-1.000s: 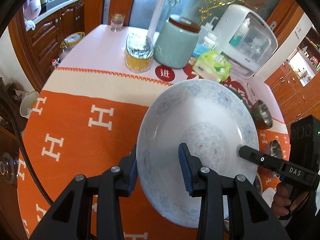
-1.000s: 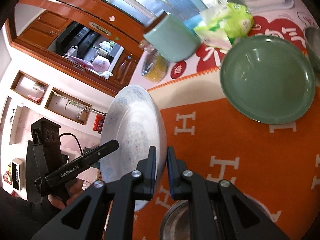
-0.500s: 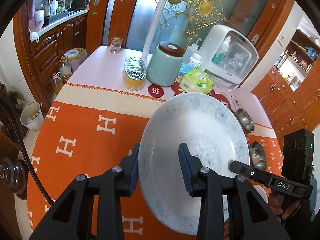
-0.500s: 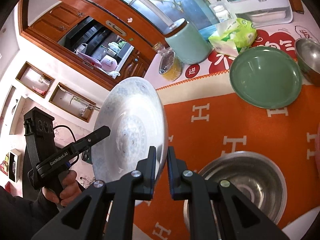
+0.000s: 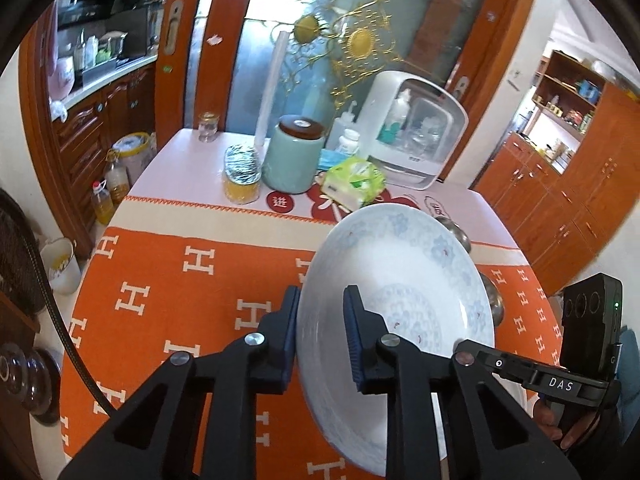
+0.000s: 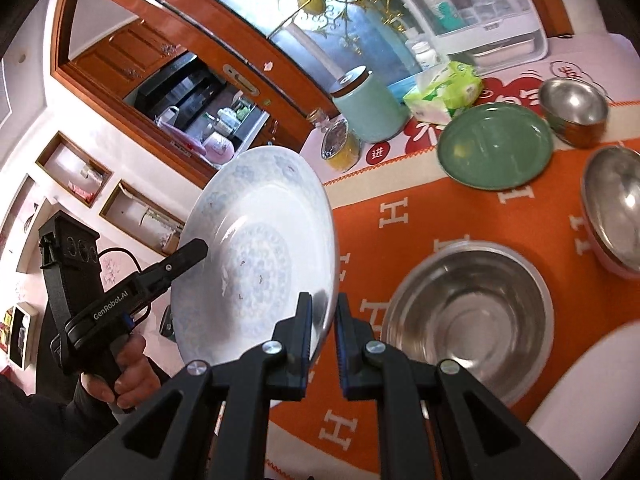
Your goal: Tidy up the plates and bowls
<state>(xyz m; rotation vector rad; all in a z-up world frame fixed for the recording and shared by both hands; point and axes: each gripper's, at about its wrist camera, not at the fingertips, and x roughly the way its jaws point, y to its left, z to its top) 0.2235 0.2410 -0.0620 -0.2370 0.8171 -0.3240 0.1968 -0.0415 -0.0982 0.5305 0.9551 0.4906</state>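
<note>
1. White with pale blue flowers, the big plate (image 5: 400,304) is up in the air above the orange cloth (image 5: 192,292). It is tipped on its side, not flat. It fills the lower middle of the left wrist view.

2. Two grippers hold it. The left gripper (image 5: 320,336) has one finger on each side of the rim, and its jaws are closing on it. In this view the back finger touches the plate, but the front finger looks a little way off it.

3. The right gripper (image 6: 322,328) pinches the other edge of the plate tight. Its two fingers are squeezed close together with the thin rim between them, low in the middle of the right wrist view.

4. No plate or bowl looks stacked with another one yet, so I think most of the job is still to do.

5. A green plate (image 6: 496,146) sits flat on the table in the upper right of the right wrist view. It has nothing on it.

6. A small shiny bowl (image 6: 574,104) stands just beside the green plate, further up and to the right.

7. A big steel bowl (image 6: 468,312) sits on the cloth at the lower right. Another steel bowl with a pink outside (image 6: 616,208) is at the right edge.

8. My guess is the white plate needs a spot next, maybe with the green plate. After that, the bowls still need to go together.
</note>
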